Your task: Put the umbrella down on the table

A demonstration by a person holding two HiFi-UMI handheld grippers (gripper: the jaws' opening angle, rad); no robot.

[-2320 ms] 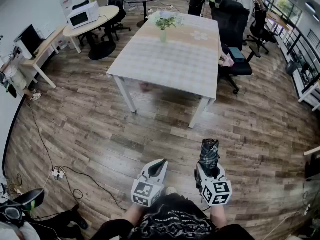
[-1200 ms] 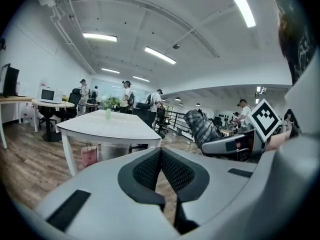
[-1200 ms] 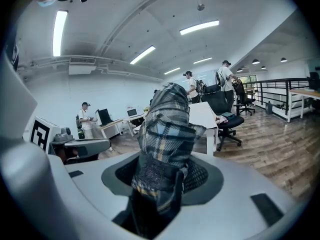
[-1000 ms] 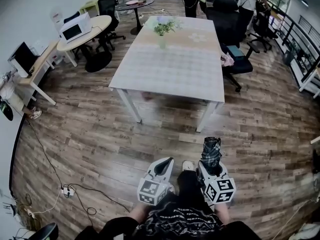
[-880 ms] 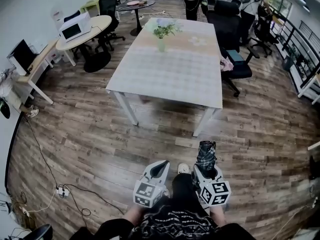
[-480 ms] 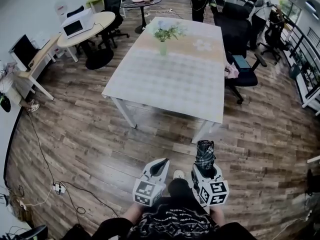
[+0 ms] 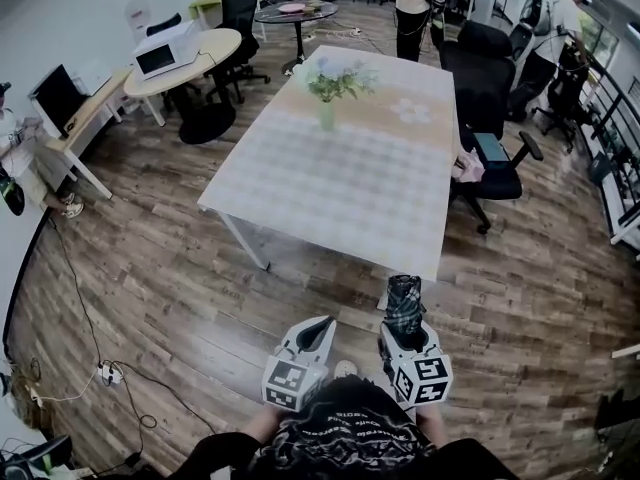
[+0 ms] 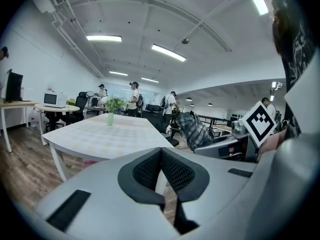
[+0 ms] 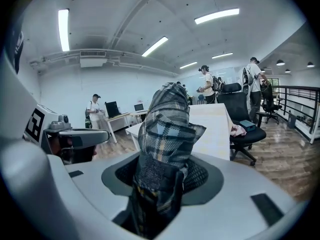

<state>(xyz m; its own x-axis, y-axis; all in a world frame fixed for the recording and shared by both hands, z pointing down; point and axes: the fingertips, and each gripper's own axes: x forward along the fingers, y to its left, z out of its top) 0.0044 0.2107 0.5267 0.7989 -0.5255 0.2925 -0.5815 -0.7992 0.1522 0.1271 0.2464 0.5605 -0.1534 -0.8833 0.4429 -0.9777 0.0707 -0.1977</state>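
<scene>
A folded plaid umbrella [image 7: 404, 306] sticks forward out of my right gripper [image 7: 405, 330], whose jaws are shut on it; in the right gripper view the umbrella [image 9: 164, 134] fills the gap between the pads. My left gripper [image 7: 316, 334] is shut with nothing in it, its pads [image 8: 150, 170] meeting. Both grippers hang over the wooden floor just short of the near edge of the long white table [image 7: 300, 203], which also shows in the left gripper view as the table [image 8: 95, 136].
A vase of flowers [image 7: 328, 90] stands toward the table's far end. Black office chairs [image 7: 490, 158] line its right side. A round table with a microwave [image 7: 170, 48] is at the left, people [image 7: 412, 3] stand at the back, and cables [image 7: 110, 373] lie on the floor at the left.
The table has come closer to me and both grippers now sit nearer its front edge. The umbrella stays clamped in the right gripper; the left stays shut.
</scene>
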